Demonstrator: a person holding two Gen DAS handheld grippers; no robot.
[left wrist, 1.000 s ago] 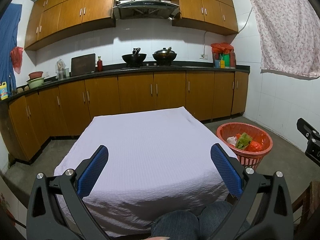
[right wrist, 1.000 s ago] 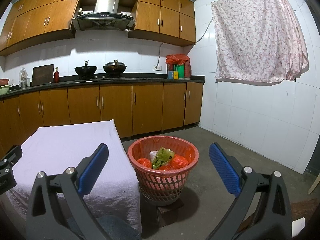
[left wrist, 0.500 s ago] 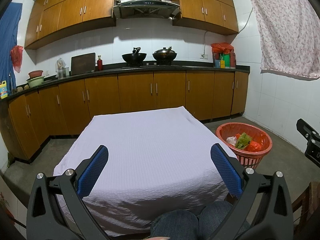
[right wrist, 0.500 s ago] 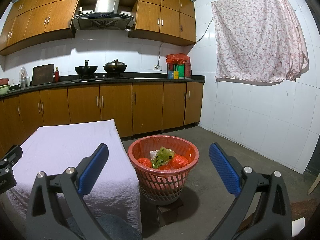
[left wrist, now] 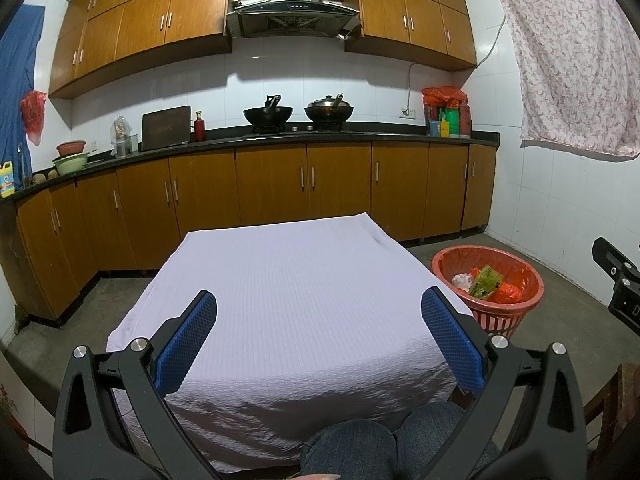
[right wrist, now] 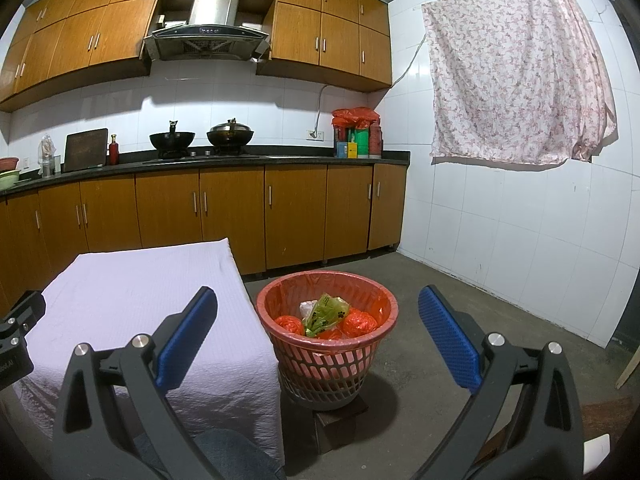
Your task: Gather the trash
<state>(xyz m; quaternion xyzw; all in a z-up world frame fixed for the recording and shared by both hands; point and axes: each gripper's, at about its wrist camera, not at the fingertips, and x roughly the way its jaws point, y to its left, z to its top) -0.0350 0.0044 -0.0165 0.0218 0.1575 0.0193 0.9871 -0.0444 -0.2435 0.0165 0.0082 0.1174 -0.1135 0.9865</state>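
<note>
Comparing with the views a second ago, nothing moves: the left gripper [left wrist: 319,322] hangs empty, jaws spread wide, over the bare lilac cloth-covered table [left wrist: 296,280]. The right gripper [right wrist: 318,322], equally spread and empty, faces the red plastic mesh basket [right wrist: 326,354] on the floor right of the table, holding crumpled red, green and white trash [right wrist: 328,316]. Collection looks finished.

Tabletop [left wrist: 304,300]: draped in white cloth.
Woks [left wrist: 268,114]: two, side by side on stove.
Range hood [left wrist: 294,6]: steel, above woks.
Floral cloth [right wrist: 516,68]: hung on tiled wall.
Cutting board [left wrist: 166,127]: leaning upright on counter.
</note>
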